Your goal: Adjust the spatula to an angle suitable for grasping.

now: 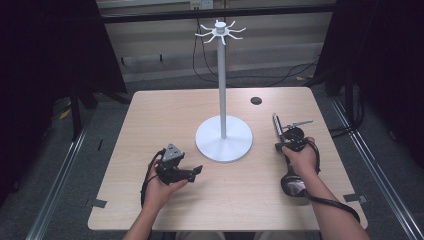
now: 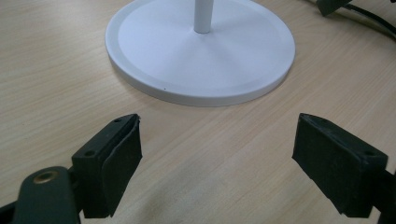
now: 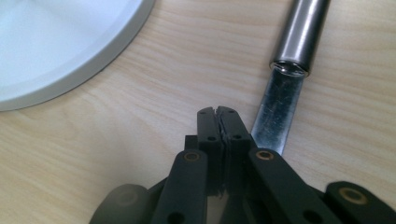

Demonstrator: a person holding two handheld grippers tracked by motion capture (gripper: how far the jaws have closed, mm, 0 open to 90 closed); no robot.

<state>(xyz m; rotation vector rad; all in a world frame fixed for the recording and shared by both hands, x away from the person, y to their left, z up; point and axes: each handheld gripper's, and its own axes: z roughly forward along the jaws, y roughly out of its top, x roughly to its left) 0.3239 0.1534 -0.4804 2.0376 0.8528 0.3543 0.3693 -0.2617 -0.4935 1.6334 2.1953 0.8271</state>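
Note:
A white stand [image 1: 223, 90] with a round base [image 1: 223, 140] and a ring of hooks [image 1: 220, 31] at its top rises from the middle of the wooden table [image 1: 165, 115]. My left gripper [image 1: 192, 172] lies left of the base with its jaws open and nothing between them; in the left gripper view [image 2: 217, 135] they face the base [image 2: 201, 51]. Right of the base, my right gripper [image 1: 281, 145] is shut [image 3: 218, 114] beside a steel utensil [image 1: 275, 125]. Its flat strip [image 3: 278, 107] runs along the right jaw, and its round handle [image 3: 301, 37] points away.
A small dark round spot [image 1: 256, 101] marks the table's far right. Cables trail on the floor behind the table. Dark curtains and metal rails stand at both sides. Bare wood lies at the table's front and far left.

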